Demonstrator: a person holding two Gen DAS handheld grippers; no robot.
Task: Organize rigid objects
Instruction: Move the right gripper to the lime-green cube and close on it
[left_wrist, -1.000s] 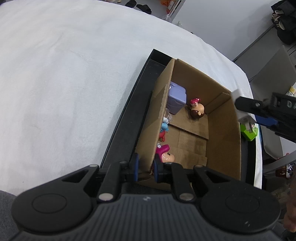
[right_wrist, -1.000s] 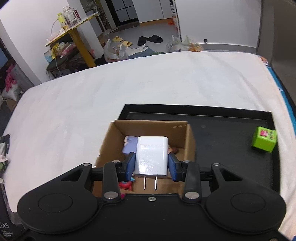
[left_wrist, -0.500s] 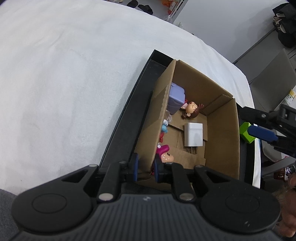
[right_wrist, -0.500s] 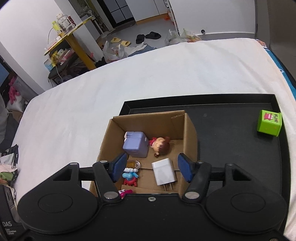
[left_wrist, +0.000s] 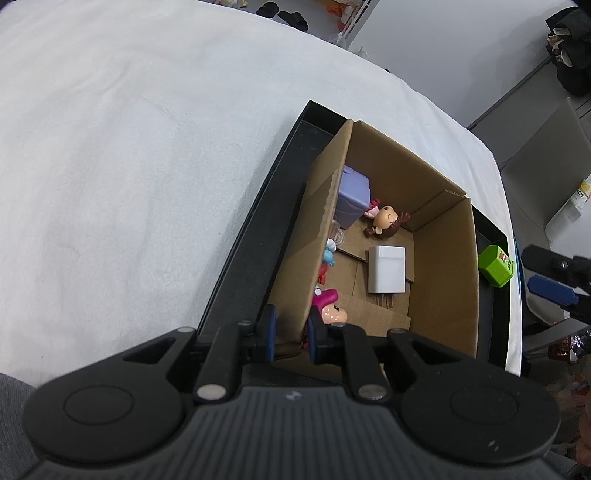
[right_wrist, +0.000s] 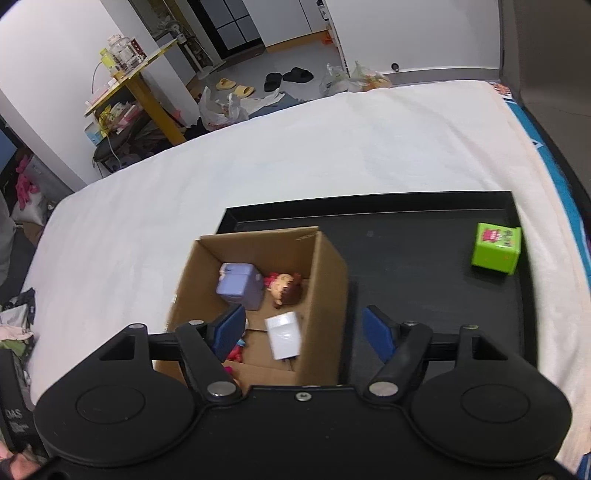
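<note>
The right claw (right_wrist: 303, 332) has just been opening and is now spread, empty; the white charger (right_wrist: 283, 335) it held a second ago lies inside the cardboard box (left_wrist: 443, 266). Left claw (left_wrist: 290, 334) pinches the box wall. The green cube (right_wrist: 496, 248) remains on the black tray (right_wrist: 424, 236)

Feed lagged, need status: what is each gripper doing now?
Left gripper: shut on brown cardboard box wall.
Right gripper: open, jaws just opening, empty.

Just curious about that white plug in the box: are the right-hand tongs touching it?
Apart. In the right wrist view the right tongs stand open and empty, while the white plug lies below on the cardboard box floor.
</note>
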